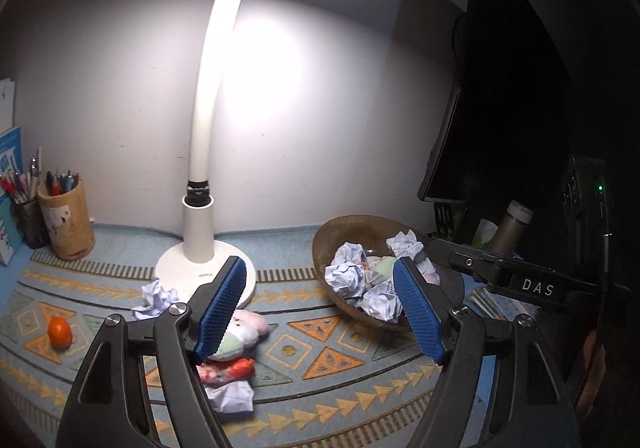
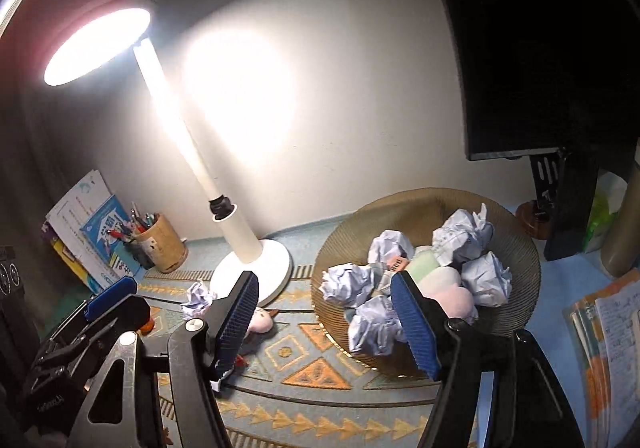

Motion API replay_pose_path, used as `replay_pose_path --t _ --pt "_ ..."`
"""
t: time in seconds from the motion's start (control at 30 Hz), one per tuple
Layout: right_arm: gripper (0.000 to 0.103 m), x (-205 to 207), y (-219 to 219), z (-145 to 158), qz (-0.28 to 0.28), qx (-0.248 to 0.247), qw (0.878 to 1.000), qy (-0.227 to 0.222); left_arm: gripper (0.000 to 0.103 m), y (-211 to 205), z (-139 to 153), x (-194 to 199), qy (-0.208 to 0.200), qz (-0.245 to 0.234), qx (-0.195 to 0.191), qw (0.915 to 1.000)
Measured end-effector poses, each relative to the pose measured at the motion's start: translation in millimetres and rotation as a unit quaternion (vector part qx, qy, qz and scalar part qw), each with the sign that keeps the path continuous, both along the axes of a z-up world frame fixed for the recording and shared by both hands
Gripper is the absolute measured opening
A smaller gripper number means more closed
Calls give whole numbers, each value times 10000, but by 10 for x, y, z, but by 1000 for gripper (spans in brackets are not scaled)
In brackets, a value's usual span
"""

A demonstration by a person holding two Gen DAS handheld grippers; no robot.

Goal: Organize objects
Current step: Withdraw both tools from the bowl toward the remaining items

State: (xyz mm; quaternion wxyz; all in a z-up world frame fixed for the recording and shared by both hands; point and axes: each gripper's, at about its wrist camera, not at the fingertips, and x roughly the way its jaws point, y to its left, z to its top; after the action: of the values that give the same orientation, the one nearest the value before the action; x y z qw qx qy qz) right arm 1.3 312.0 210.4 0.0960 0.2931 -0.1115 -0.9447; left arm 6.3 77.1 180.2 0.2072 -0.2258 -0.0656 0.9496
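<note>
A brown woven basket (image 1: 352, 228) (image 2: 520, 248) stands on the patterned mat and holds several crumpled paper balls (image 1: 346, 280) (image 2: 348, 284) and a pastel plush (image 2: 444, 284). On the mat lie another paper ball (image 1: 156, 298) (image 2: 198, 298), a pastel plush toy (image 1: 244, 332) (image 2: 262, 322), a red-and-white wrapper (image 1: 226, 370), a crumpled paper (image 1: 232, 396) and an orange (image 1: 60, 332). My left gripper (image 1: 320, 312) is open and empty above the mat, left of the basket. My right gripper (image 2: 326, 322) is open and empty at the basket's near left rim.
A lit white desk lamp (image 1: 206, 264) (image 2: 256, 260) stands behind the mat. A bamboo pen holder (image 1: 66, 224) (image 2: 164, 244) and books (image 2: 86, 236) are at the left. A dark monitor (image 1: 500, 95) (image 2: 540, 47) and a bottle (image 1: 512, 228) are at the right, papers (image 2: 608, 348) beside.
</note>
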Motion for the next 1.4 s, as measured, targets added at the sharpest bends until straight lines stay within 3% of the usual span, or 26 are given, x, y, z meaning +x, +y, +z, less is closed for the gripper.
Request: replay_pose_path --t 0.17,0.33,0.47,0.6,0.63,0.87,1.03,1.4 --pt "67 173 -491 -142 333 21 9994 -84 78 -721 -102 260 79 894 -67 9959" --pt "67 131 -797 -679 474 -5 9973 -553 78 -1152 -622 233 -404 1459 -180 9883" --pt "67 60 -902 -1078 543 -25 9959 -728 78 -1219 -1076 108 -704 1571 -413 9842" --pt "67 41 -955 -1286 588 77 9956 -725 78 -1287 -1350 55 -971 1581 -138 9825" --pt "67 42 -963 -1323 589 101 9956 -720 78 -1291 -1371 27 -1116 1605 -166 9806" --pt "68 -3 -1056 -1458 636 370 9932 -897 78 -1230 -1385 21 -1097 1695 -417 9785" --pt "68 7 -1153 -1478 684 635 9915 -903 78 -1283 -1391 9 -1165 1718 -320 9777" --pt "68 -34 -1082 -1505 651 447 9916 -1024 78 -1286 -1388 20 -1184 1732 -310 9773"
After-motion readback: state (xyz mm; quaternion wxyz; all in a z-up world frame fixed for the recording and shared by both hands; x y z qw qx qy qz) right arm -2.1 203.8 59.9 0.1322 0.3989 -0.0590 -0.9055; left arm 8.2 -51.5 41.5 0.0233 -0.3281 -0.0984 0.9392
